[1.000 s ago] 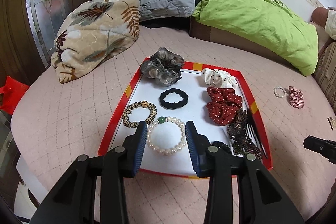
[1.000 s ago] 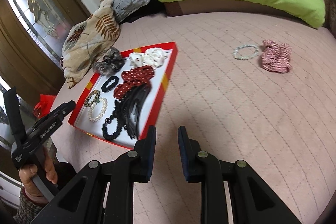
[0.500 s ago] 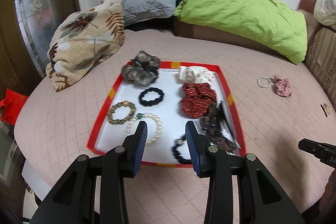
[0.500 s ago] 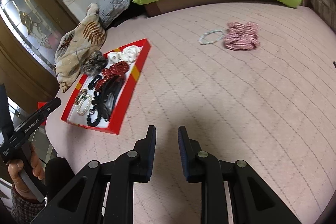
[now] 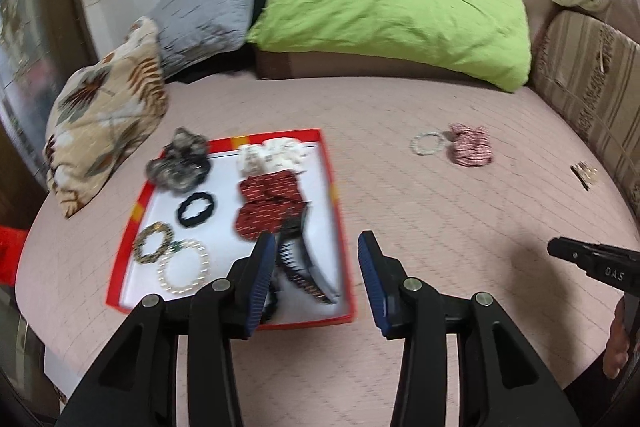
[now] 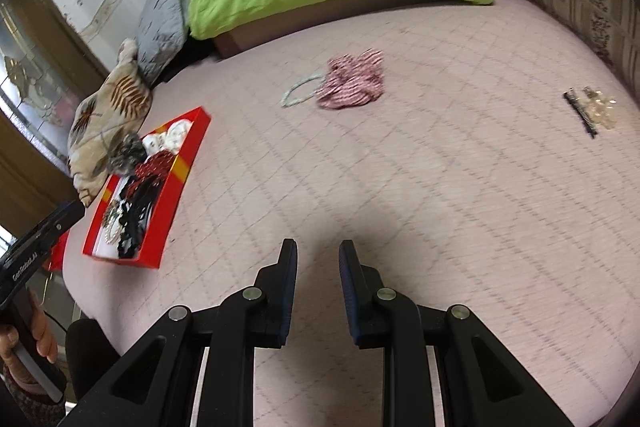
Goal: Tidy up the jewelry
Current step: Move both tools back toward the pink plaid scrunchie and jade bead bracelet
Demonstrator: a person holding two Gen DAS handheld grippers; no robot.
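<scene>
Left and right wrist views over a pink quilted bed cover. The left gripper hovered above the near right corner of the shallow red-rimmed white tray, its blue-padded fingers spread wide and holding nothing. The tray held a grey ruffled fabric scrunchie at its far left corner, a white dotted scrunchie beside it, a dark red patterned scrunchie nearer, a black wavy hair tie, a brown-and-gold beaded bracelet, a white pearl bracelet touching it, and a large black toothed hair claw lying partly behind the left finger. The right gripper was poised over bare cover, well apart from the tray, its fingers parted by a narrow gap and empty. Outside the tray, a pale beaded bracelet lay just beside a pink-and-white checked scrunchie; a black-and-gold hair clip lay alone near the right edge of the bed. Nothing stood between the right gripper and these loose pieces. A leaf-print beige pillow, a grey pillow and a lime-green quilt lined the far side of the bed.
</scene>
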